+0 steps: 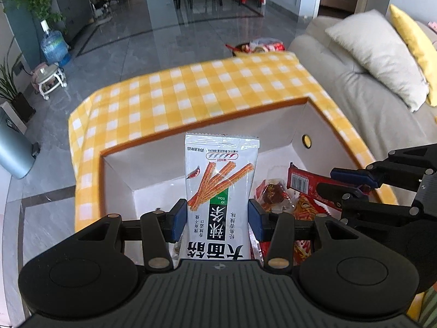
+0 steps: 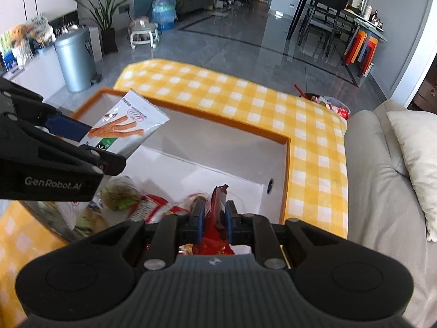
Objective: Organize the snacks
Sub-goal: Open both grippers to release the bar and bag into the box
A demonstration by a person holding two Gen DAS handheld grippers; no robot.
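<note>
Yellow-checked tablecloth [image 1: 191, 93] is blurring around the orange-rimmed white box [image 1: 153, 139], whose snack pile is lying half hidden behind the grippers, while the left gripper [image 1: 218, 220] is clamping the white spicy-strip packet [image 1: 221, 180] above the box and the right gripper [image 2: 214, 220] is pinching a red wrapper [image 2: 218, 205].

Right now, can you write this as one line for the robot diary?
left gripper: shut on white snack packet | right gripper: shut on red snack packet | both above white box | other snacks lie below

Right gripper [image 2: 213, 220] jaws pinch a red packet [image 2: 218, 205] (possibly candy).
</note>
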